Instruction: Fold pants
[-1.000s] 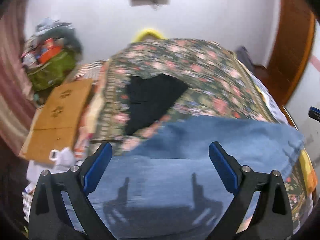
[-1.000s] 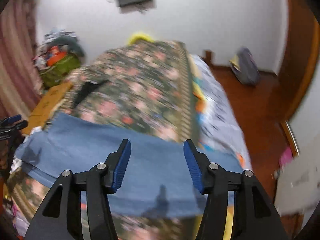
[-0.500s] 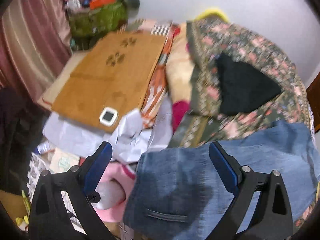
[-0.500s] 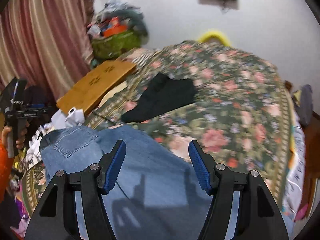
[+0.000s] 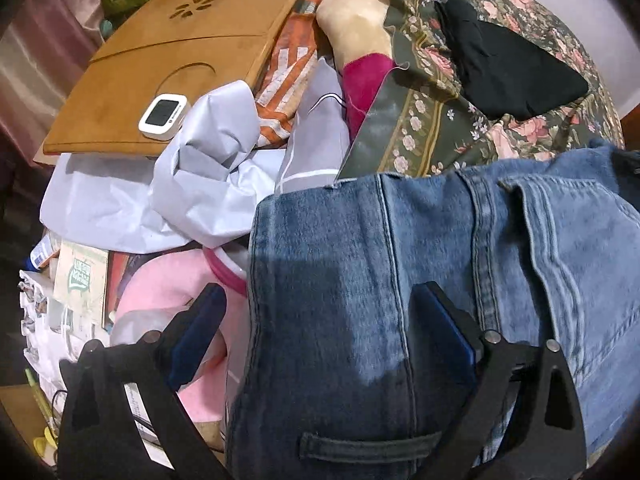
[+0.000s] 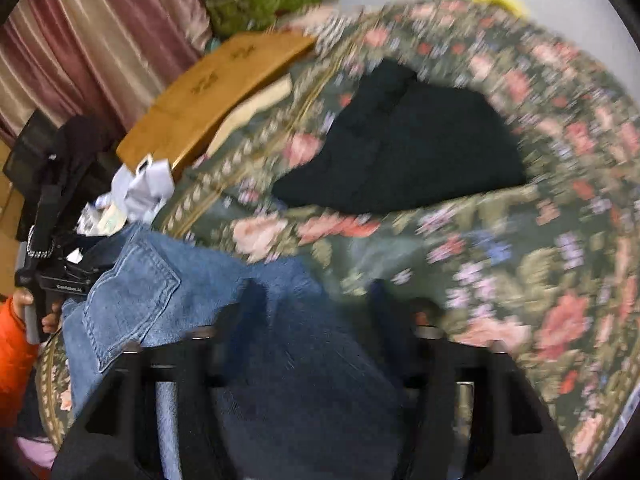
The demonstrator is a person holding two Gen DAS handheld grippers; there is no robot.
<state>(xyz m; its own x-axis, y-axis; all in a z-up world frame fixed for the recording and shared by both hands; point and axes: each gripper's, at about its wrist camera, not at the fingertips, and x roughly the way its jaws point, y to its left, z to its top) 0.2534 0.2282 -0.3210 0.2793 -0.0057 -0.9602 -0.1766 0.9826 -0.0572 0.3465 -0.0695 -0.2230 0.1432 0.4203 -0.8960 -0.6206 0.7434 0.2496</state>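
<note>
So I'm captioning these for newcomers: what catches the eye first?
The blue jeans fill the foreground, spread under both grippers on the floral bedspread. Beyond them a black garment lies on the flowers. To the left, a wooden board carries a small white device.

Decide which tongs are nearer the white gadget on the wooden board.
Left. The left tongs straddle the jeans edge near the gadget; the right tongs, jaws just closing over the jeans, hang farther along.
</note>
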